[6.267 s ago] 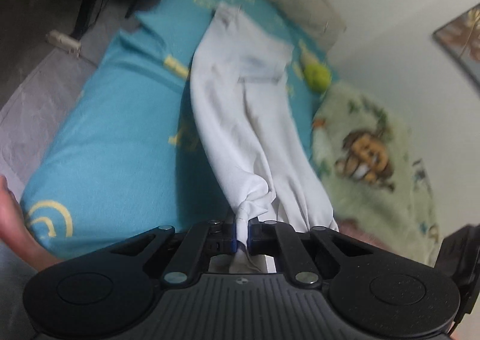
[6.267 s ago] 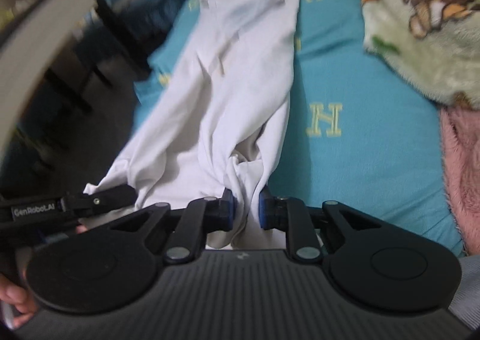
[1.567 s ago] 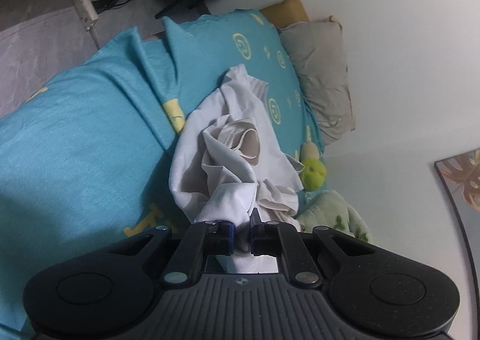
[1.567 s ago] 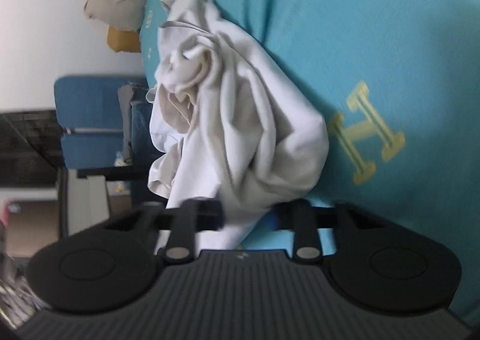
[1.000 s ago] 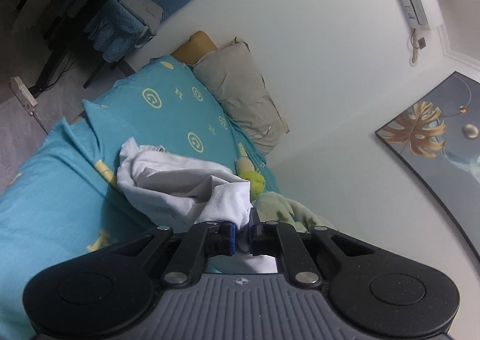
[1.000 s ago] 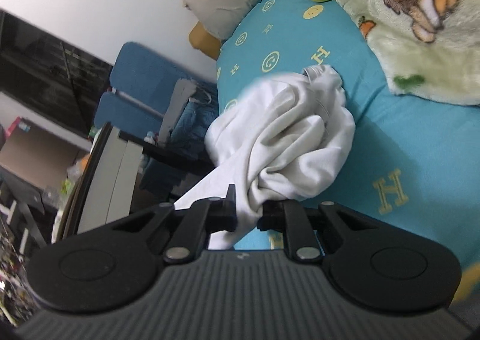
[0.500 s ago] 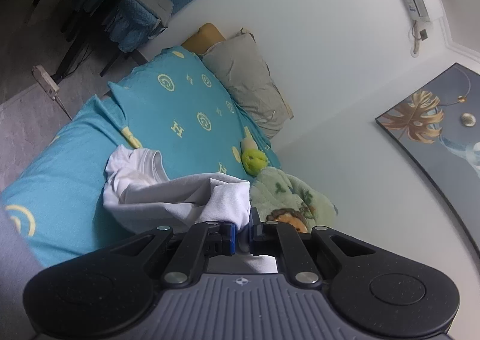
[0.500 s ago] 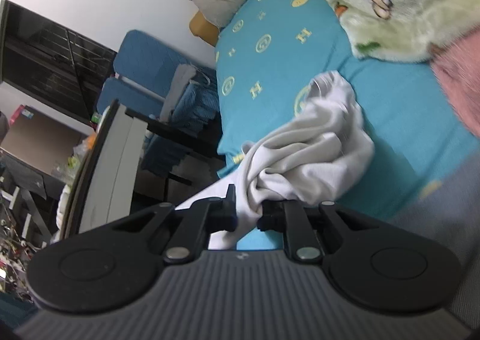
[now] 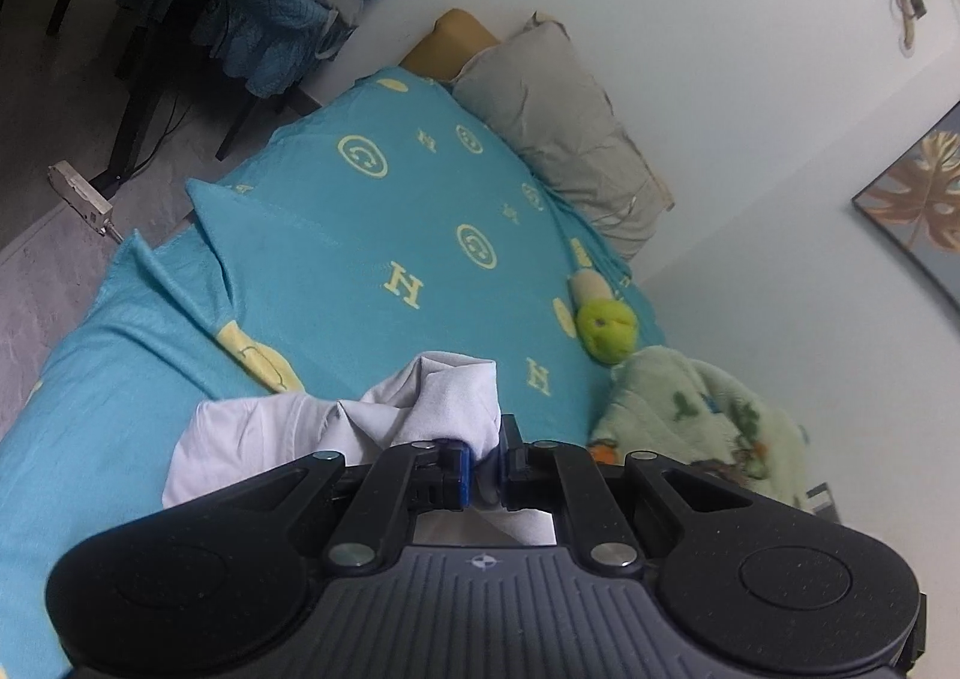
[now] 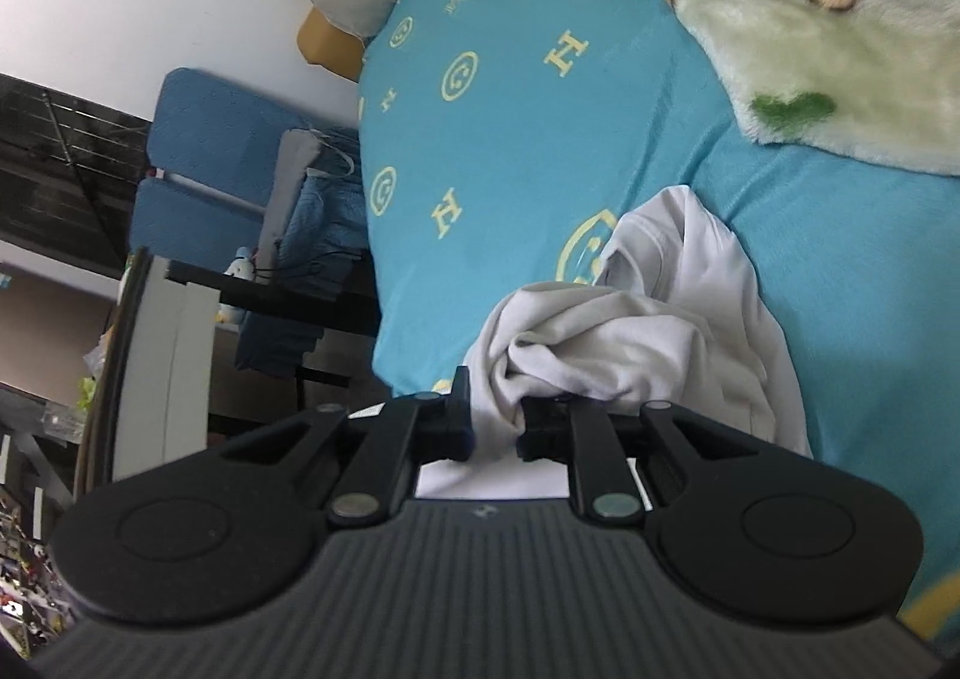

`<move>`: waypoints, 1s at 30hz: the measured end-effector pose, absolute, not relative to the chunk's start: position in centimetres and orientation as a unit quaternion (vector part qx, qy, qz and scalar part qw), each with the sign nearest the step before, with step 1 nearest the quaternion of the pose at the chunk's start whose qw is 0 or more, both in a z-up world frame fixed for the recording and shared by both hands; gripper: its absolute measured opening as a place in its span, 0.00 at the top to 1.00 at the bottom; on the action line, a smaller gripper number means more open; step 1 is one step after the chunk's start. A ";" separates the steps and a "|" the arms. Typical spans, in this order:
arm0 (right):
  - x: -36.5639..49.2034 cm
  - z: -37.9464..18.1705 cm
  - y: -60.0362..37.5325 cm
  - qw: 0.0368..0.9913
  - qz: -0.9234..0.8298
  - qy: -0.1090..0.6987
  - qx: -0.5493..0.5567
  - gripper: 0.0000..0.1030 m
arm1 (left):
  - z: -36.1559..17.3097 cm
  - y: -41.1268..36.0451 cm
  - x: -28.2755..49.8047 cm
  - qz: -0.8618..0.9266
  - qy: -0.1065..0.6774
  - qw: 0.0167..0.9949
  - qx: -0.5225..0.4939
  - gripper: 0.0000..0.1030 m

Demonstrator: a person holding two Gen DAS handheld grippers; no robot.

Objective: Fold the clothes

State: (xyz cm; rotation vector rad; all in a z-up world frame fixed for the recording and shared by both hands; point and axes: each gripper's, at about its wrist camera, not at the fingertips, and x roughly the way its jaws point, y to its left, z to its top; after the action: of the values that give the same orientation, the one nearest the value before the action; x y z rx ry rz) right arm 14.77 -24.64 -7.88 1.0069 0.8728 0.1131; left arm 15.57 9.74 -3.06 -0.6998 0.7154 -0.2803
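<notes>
A white garment [image 9: 264,439] lies bunched at the near end of a bed with a turquoise patterned sheet [image 9: 372,223]. My left gripper [image 9: 485,469] is shut on a fold of the white garment right at its fingertips. In the right wrist view the same garment [image 10: 678,319] is crumpled in a heap on the sheet [image 10: 528,127]. My right gripper [image 10: 495,430] is shut on another bunch of its cloth. Both grippers hold the garment low over the bed's near end.
A grey pillow [image 9: 570,139] and a tan cushion [image 9: 456,34] lie at the head of the bed. A green plush toy [image 9: 603,322] and a green animal-print blanket [image 9: 690,415] lie on the right side. A blue chair with draped clothes [image 9: 276,1] stands by the bed. A dark table [image 10: 282,295] stands beside the bed.
Both grippers have pulled the garment back toward the near end of the bed and lowered it. It stays bunched in both grips.
</notes>
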 end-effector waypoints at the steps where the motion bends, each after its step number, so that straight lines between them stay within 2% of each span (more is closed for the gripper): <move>1: 15.3 -8.6 -24.7 0.784 0.056 0.406 0.466 0.83 | -3.8 9.7 16.2 -0.133 0.343 0.868 -0.332 0.91; 8: 16.9 -11.3 -24.2 0.778 0.059 0.422 0.462 0.81 | -7.7 10.0 18.4 -0.114 0.355 0.869 -0.327 0.91; 19: 18.0 -12.3 -23.3 0.799 0.057 0.431 0.416 0.81 | -8.0 8.4 18.7 -0.110 0.358 0.893 -0.250 0.90; 23: 17.7 -11.7 -22.9 0.805 0.065 0.428 0.405 0.78 | -7.7 8.1 18.3 -0.119 0.360 0.896 -0.233 0.87; 25: 17.6 -11.3 -22.6 0.810 0.076 0.422 0.401 0.66 | -7.5 8.0 18.2 -0.124 0.360 0.897 -0.224 0.71; 27: 17.3 -10.7 -22.3 0.814 0.097 0.407 0.402 0.21 | -7.0 7.5 17.6 -0.135 0.355 0.902 -0.206 0.51; 28: 16.9 -10.2 -22.1 0.820 0.102 0.398 0.398 0.15 | -6.5 7.1 17.1 -0.140 0.350 0.907 -0.189 0.47; 30: 16.2 -9.2 -21.6 0.833 0.113 0.379 0.388 0.13 | -5.7 6.4 16.1 -0.151 0.337 0.917 -0.153 0.35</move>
State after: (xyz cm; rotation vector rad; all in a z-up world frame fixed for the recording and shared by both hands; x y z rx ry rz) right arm 16.22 -21.60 -9.16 0.8227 0.8027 0.2403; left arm 16.07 6.40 -5.66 -0.3158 0.6932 -0.3116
